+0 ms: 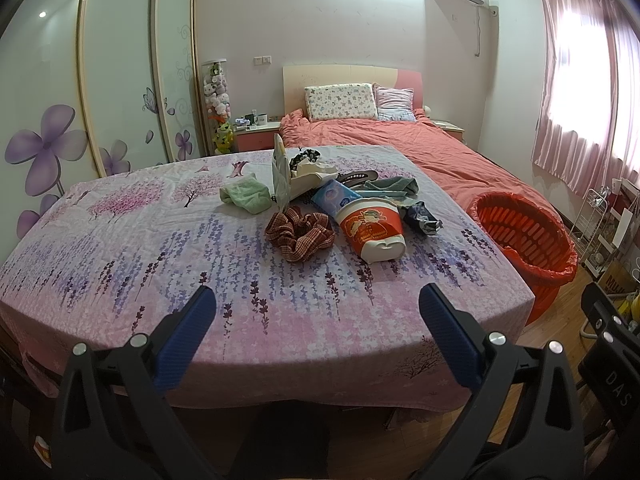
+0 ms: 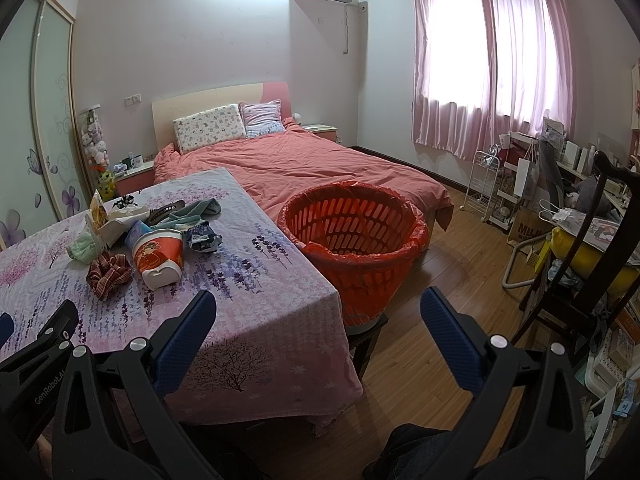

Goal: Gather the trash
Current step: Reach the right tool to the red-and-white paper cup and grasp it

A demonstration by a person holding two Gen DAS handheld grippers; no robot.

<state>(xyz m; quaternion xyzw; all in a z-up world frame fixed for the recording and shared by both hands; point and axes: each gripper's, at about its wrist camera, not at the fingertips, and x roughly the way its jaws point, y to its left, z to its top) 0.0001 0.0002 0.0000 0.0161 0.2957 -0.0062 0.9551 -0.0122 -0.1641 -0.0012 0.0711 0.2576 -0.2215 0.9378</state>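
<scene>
A pile of items lies on the table's floral cloth: a red-and-white noodle cup on its side, a crumpled dark wrapper, a blue tissue pack, a white snack bag, a checked scrunchie and a green cloth. An orange basket with a red liner stands to the table's right. My left gripper is open and empty above the table's near edge. My right gripper is open and empty, near the table corner, in front of the basket. The cup shows at left there.
A bed with a pink cover lies behind the table. A wardrobe with flower doors stands at left. A chair, a wire rack and clutter fill the right side. Wooden floor lies between basket and chair.
</scene>
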